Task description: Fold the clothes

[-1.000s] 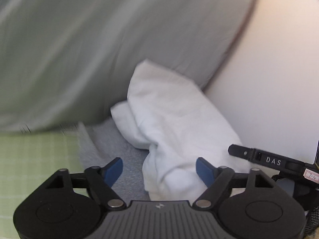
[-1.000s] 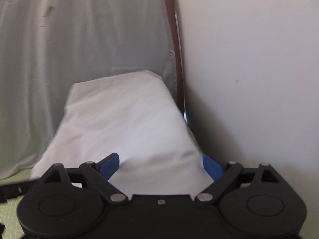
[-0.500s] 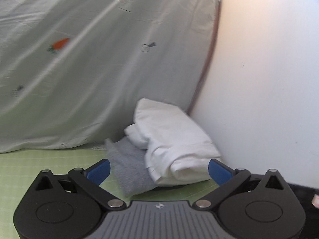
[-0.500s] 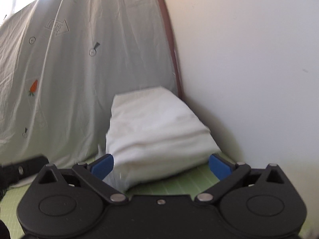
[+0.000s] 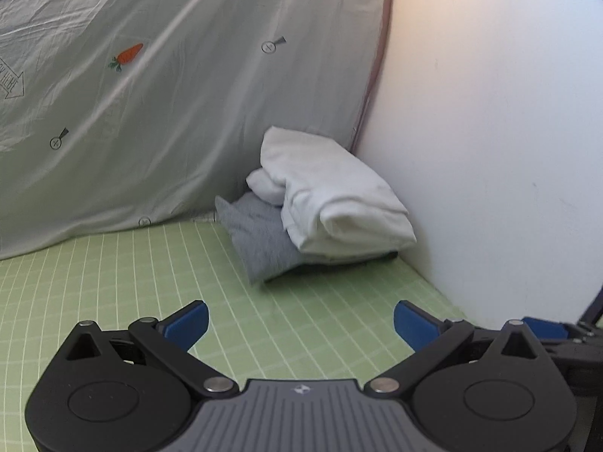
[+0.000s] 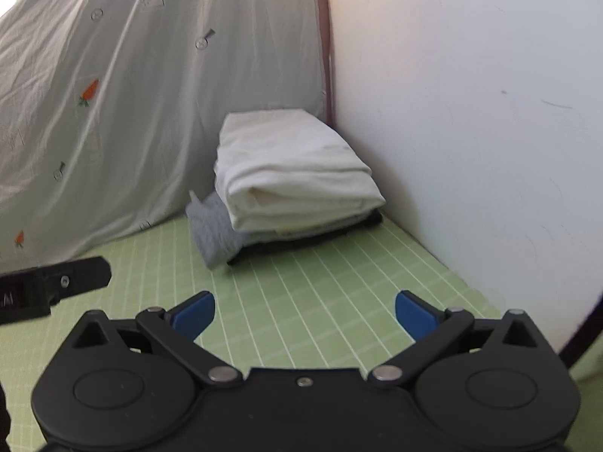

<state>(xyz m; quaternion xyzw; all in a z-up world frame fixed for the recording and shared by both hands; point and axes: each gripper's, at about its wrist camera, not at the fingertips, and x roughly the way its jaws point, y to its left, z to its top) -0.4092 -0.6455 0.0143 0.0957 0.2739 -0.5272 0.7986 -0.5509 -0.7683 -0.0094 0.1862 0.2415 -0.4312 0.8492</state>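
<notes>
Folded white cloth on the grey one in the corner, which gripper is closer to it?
Right, though only slightly. The right gripper faces the folded white cloth straight on, open and apart from it; the left gripper stands open alongside, farther from the white wall.

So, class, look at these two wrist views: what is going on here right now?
A person holds two grippers over a green grid mat. Neither holds anything: the left gripper and right gripper both have their jaws wide open with only mat between them. Ahead, a folded white garment sits atop a grey garment and something dark, stacked in the corner between a white wall and a carrot-print sheet.
</notes>
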